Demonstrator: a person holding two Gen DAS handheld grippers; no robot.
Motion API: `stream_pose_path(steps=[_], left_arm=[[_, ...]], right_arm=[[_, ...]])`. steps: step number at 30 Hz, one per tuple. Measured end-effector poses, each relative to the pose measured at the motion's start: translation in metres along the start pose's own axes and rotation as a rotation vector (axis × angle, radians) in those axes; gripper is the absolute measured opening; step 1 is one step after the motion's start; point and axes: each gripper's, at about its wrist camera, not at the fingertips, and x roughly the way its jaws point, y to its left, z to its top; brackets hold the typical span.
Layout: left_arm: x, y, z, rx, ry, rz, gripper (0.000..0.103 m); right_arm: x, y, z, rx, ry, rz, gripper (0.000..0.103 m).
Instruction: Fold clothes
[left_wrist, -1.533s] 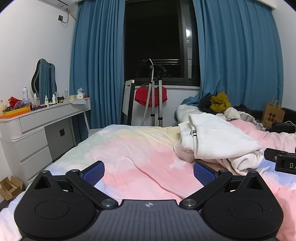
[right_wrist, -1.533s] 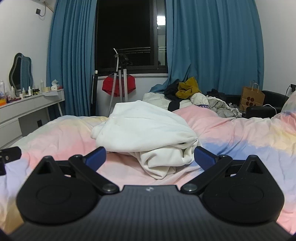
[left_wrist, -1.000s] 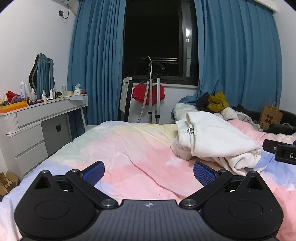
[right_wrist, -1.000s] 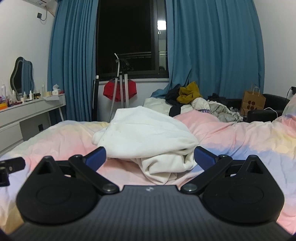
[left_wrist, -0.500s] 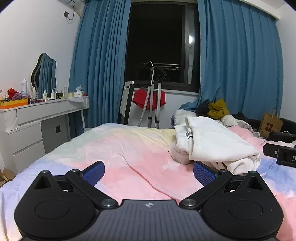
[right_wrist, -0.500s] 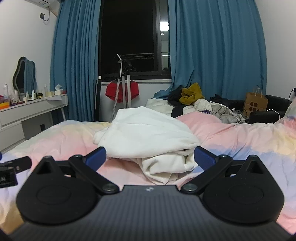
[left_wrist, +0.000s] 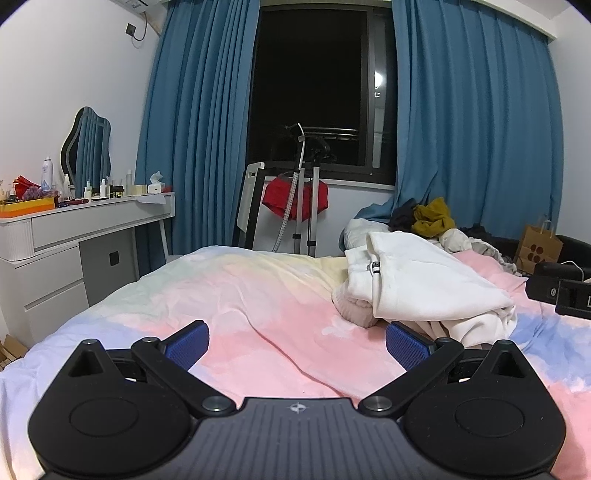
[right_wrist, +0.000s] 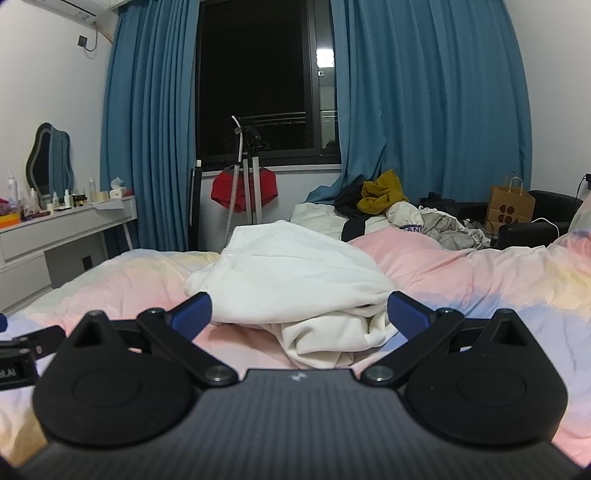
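Observation:
A crumpled white garment lies in a heap on the pastel pink, blue and yellow bedspread. It also shows in the right wrist view, straight ahead. My left gripper is open and empty, low over the bed, with the garment ahead to its right. My right gripper is open and empty, just short of the garment's near edge. The right gripper's body shows at the right edge of the left wrist view.
A pile of other clothes lies at the far end of the bed. A white dressing table with bottles stands on the left. A garment steamer stand with a red cloth is by the window. A paper bag stands at right.
Both grippers have dropped lower and tilted up a little, so more of the window and curtains shows. The white garment has not moved. Both stay open.

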Motion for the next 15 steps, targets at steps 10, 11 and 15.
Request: stream_pose_path(steps=[10,11,15], left_arm=[[0.004,0.004,0.005,-0.014,0.018,-0.008,0.103],[0.004,0.006,0.006,-0.024,0.017,-0.011,0.103],[0.006,0.015,0.007,-0.07,0.035,-0.033,0.103]], right_arm=[[0.019,-0.008,-0.001,-0.009,-0.019,0.013,0.103],[0.025,-0.007,-0.001,-0.025,-0.026,0.009,0.103],[0.069,0.001,-0.005,-0.096,0.018,0.082,0.103]])
